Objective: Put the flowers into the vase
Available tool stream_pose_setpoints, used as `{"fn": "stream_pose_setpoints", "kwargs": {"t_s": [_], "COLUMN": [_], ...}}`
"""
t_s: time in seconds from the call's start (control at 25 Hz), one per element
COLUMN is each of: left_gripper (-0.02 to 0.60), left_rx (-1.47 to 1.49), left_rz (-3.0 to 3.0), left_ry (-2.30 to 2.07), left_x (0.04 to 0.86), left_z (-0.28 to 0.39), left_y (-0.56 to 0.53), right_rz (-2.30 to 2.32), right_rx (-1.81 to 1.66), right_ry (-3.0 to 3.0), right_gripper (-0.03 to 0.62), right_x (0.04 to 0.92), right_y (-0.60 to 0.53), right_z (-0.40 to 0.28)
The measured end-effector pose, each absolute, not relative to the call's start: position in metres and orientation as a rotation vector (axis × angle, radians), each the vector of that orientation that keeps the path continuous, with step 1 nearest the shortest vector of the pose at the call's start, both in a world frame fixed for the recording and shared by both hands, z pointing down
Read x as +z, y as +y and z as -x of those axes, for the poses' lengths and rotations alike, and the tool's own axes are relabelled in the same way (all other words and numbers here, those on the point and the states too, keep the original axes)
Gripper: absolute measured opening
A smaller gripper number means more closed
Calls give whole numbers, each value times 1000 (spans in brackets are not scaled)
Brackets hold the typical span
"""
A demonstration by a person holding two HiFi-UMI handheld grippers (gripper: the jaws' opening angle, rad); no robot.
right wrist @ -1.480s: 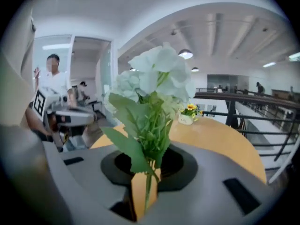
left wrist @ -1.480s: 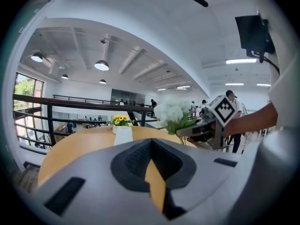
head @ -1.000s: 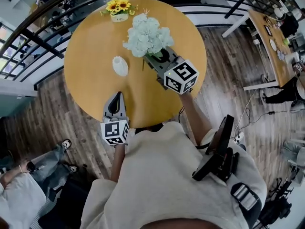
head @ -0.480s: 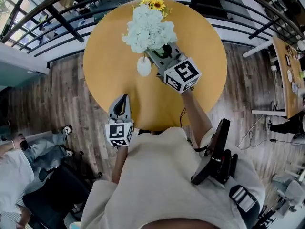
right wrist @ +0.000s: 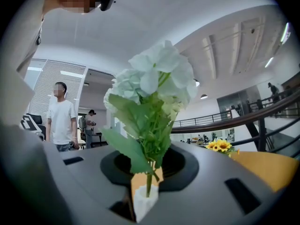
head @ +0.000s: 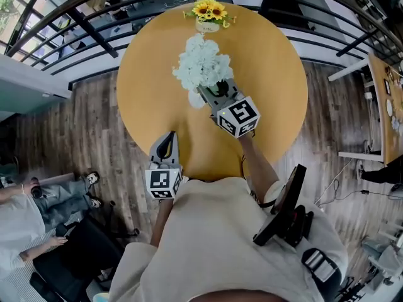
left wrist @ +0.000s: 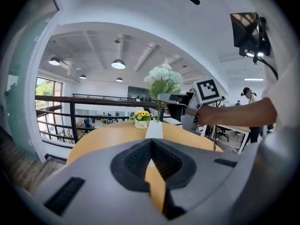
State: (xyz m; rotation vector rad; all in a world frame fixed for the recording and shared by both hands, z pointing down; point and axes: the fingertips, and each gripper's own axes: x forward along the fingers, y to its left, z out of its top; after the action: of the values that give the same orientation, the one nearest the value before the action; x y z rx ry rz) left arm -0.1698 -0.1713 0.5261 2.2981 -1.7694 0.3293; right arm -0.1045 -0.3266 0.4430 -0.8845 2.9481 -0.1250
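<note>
A bunch of white hydrangea flowers (head: 203, 65) stands upright in my right gripper (head: 208, 93), which is shut on the green stem (right wrist: 148, 184). Directly under the stem is the small white vase (right wrist: 143, 204). The stem's lower end meets its mouth; how deep it goes is hidden. In the head view the blooms cover most of the vase (head: 196, 100). The left gripper view shows the vase (left wrist: 153, 129) on the table with the flowers (left wrist: 164, 81) above it. My left gripper (head: 167, 136) rests near the table's front edge, shut and holding nothing.
A pot of yellow sunflowers (head: 208, 11) stands at the far edge of the round wooden table (head: 271, 74). A dark railing (head: 94, 33) runs behind the table. People stand and sit on the floor around, one at the lower left (head: 25, 219).
My right gripper has carried the flowers left and down until they hang over the vase, which earlier stood clear to their left. The left gripper shifted a little.
</note>
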Motion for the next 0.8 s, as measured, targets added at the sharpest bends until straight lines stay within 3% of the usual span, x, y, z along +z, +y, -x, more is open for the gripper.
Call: {"fn": "stream_pose_setpoints", "kwargs": {"t_s": [0.32,0.44,0.56,0.8], "left_gripper": [8,8,8,8], "left_rx": [352,353,350,341], "left_rz": [-2309,-2326,-2333,-2335], "left_ry": [-1742,-1728,-1719,-1724], "left_x": [528,528,528,527], "left_z": [168,163,159,154], "left_y": [-175,-176,-176,-178], "right_rz": [958,978,1020,1026], "right_rx": [-146,-145,-150,-163], "right_ry": [3021,3051,3096,3180], "right_gripper": [95,139,266,311], "right_x": [490,502,514,535], "right_y": [-314,-310,-310,-312], "right_z": [108,108,106,104]}}
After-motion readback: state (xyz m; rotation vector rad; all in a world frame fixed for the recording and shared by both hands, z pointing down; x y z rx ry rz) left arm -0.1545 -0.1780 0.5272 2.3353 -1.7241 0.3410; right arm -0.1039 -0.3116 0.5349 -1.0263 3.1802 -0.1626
